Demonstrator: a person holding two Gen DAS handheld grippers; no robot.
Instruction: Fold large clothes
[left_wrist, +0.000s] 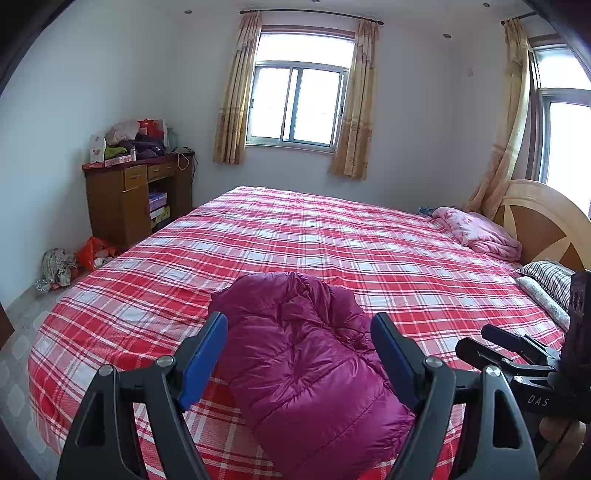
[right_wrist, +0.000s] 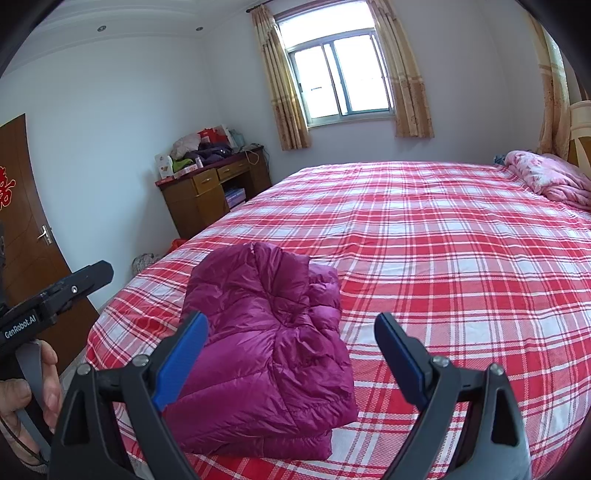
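A magenta quilted down jacket (left_wrist: 306, 362) lies folded into a compact bundle near the front edge of the bed (left_wrist: 369, 240); it also shows in the right wrist view (right_wrist: 266, 339). My left gripper (left_wrist: 299, 328) is open and empty, held above the bundle with its blue pads either side of it in the view. My right gripper (right_wrist: 291, 332) is open and empty, held above the bundle's right edge. The right gripper shows at the right of the left wrist view (left_wrist: 517, 354), and the left gripper at the left of the right wrist view (right_wrist: 55, 299).
The bed has a red and white plaid sheet (right_wrist: 461, 258). A pink blanket (left_wrist: 480, 232) and striped pillows (left_wrist: 550, 280) lie by the wooden headboard (left_wrist: 543, 218). A cluttered wooden desk (left_wrist: 136, 195) stands at the far left wall, bags (left_wrist: 74, 258) on the floor, a door (right_wrist: 26, 221) at left.
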